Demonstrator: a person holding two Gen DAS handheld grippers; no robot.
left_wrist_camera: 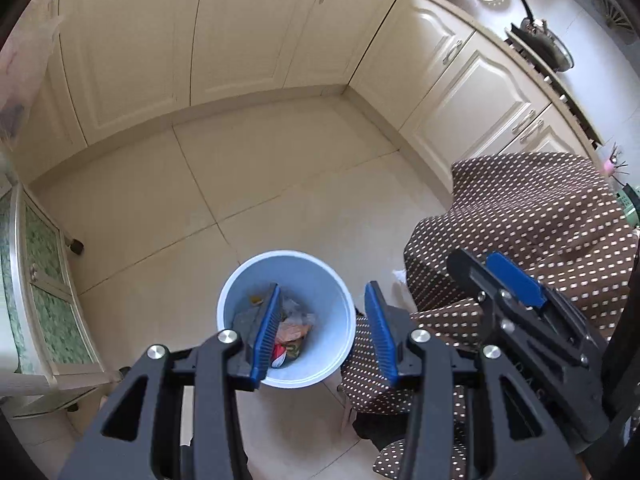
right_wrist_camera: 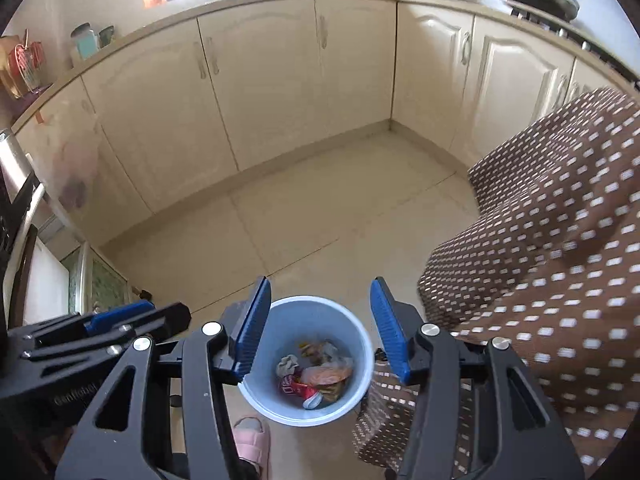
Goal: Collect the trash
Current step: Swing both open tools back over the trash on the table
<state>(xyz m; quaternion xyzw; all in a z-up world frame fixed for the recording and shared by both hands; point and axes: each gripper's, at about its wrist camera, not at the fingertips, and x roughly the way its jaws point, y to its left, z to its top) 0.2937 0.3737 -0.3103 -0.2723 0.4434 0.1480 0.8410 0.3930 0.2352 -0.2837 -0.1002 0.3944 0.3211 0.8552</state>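
Note:
A light blue trash bin [left_wrist_camera: 344, 320] stands on the tiled floor and holds crumpled wrappers, a red can and paper [left_wrist_camera: 294, 332]. My left gripper [left_wrist_camera: 322, 304] is open and empty, held above the bin's right half. In the right wrist view the same bin [right_wrist_camera: 362, 344] sits right below my right gripper [right_wrist_camera: 320, 304], which is open and empty; the trash [right_wrist_camera: 316, 372] lies at the bin's bottom. The right gripper also shows in the left wrist view [left_wrist_camera: 516, 284] at the right, and the left gripper in the right wrist view [right_wrist_camera: 120, 316] at the left.
Cream kitchen cabinets [right_wrist_camera: 248, 92] line the far and right walls. A brown dotted cloth [right_wrist_camera: 540, 260] hangs at the right, close to the bin. A cabinet with green glass doors [left_wrist_camera: 44, 300] stands at the left. A pink slipper [right_wrist_camera: 250, 440] is beside the bin.

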